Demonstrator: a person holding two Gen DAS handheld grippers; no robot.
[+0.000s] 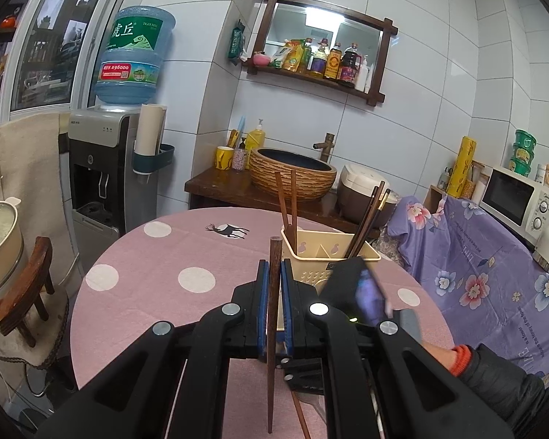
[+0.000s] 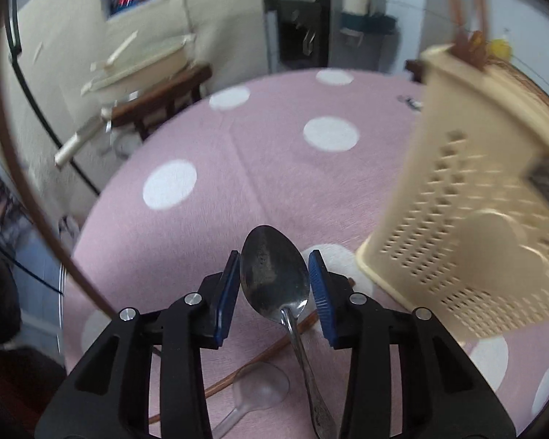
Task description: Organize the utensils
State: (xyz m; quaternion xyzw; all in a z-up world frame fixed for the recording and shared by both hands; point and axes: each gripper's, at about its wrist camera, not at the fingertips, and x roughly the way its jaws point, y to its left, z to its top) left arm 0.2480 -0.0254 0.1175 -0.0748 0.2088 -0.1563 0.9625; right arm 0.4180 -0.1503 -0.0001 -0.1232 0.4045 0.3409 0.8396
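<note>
Chopstick point(image 1: 273, 292) in L tool point(image 1: 274, 274), spoon point(image 2: 274, 270) in R tool point(image 2: 275, 278)

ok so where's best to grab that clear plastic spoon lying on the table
Take the clear plastic spoon by its handle, the narrow straight part running toward the lower left in the right wrist view. Come from above with the tool's fingers across the handle's width. The round bowl is wide and shallow, harder to pinch, and a chopstick lies close by it.

Far ahead and left of the left gripper, we are reading "虎丘" and "96000" on the water jug point(image 1: 133, 55); the purple floral cloth point(image 1: 494, 285) to its right is showing lettering too small to read.
</note>
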